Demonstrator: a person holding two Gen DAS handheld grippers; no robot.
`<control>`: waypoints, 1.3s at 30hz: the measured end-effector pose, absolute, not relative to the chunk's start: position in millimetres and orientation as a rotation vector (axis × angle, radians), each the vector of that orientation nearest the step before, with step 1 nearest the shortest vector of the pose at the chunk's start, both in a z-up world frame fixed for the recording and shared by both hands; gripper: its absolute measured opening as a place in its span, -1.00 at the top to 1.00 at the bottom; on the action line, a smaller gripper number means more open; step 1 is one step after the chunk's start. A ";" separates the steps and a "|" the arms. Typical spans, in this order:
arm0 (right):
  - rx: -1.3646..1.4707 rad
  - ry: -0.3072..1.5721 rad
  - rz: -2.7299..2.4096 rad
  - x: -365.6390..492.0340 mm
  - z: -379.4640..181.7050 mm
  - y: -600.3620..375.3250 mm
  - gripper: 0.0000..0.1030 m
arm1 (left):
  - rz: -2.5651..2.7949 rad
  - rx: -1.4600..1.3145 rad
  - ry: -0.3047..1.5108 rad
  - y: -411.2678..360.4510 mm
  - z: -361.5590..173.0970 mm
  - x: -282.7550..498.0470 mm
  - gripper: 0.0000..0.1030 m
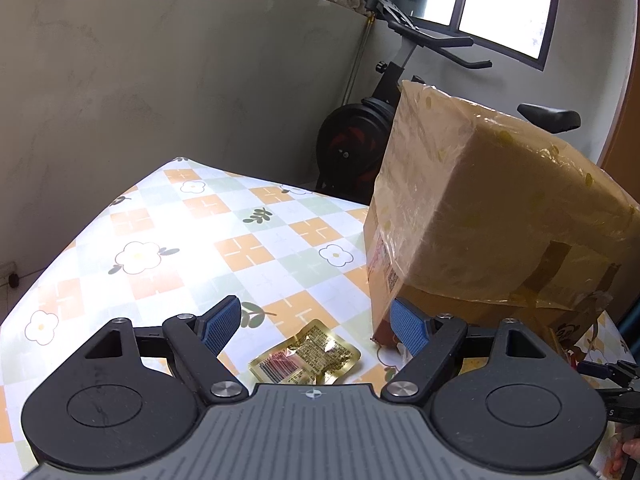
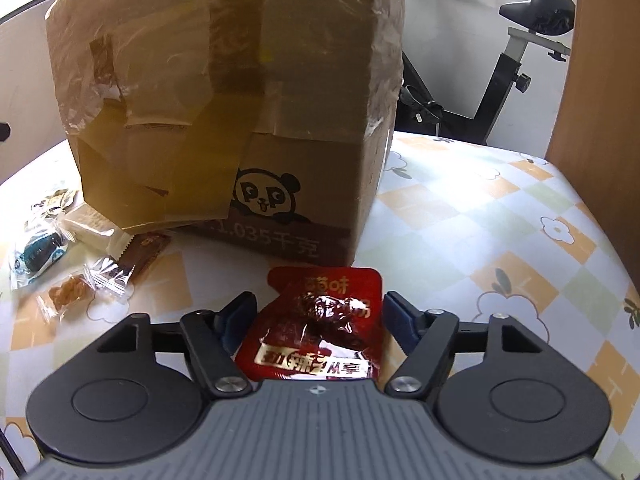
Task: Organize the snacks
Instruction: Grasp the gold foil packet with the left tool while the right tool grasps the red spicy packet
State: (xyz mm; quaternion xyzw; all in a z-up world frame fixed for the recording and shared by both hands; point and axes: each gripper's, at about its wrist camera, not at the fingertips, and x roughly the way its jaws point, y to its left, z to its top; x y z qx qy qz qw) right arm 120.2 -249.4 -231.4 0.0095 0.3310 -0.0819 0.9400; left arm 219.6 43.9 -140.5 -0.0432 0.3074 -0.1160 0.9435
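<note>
A red snack packet lies flat on the checked tablecloth, right in front of a taped cardboard box. My right gripper is low over the cloth with the packet between its fingers. A thin gap shows at each blue pad, so it is open. In the left wrist view a gold snack packet lies on the cloth, label up. My left gripper hangs open just above it, with nothing between its pads. The box stands close by its right finger.
Several small wrapped snacks lie scattered at the box's left foot. The box's raised flaps are covered in crinkled tape. An exercise bike stands behind the table. A wooden panel rises at the right edge. Bare tablecloth stretches to the left.
</note>
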 end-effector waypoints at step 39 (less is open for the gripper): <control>0.104 0.640 -0.135 116.1 -227.8 -258.3 -0.21 | -0.376 0.198 0.804 23.6 -213.4 258.9 -0.62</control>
